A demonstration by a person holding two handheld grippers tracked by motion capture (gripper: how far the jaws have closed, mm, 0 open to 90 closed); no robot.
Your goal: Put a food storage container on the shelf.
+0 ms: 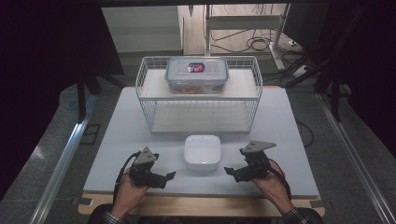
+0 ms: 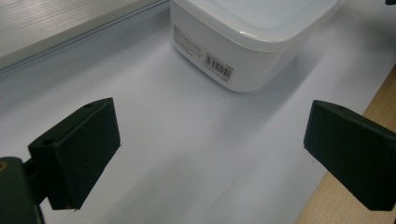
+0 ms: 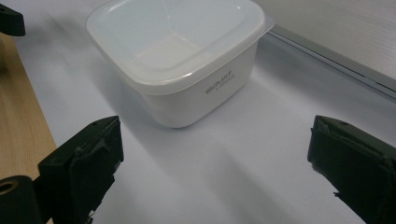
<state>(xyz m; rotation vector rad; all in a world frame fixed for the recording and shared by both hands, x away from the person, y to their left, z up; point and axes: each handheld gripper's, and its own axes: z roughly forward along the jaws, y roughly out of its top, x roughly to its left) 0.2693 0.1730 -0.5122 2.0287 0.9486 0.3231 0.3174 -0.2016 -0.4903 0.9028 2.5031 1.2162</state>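
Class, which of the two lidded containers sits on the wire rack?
The clear container with the blue-rimmed lid; the white container rests on the table between the grippers.

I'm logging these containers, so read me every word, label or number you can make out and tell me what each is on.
"White pack": grey print on the side of the white square lidded plastic container.
Barcode sticker and small print on another side: too small to read.
Red and blue label on the lid of the clear rectangular plastic box: blurred, unreadable.
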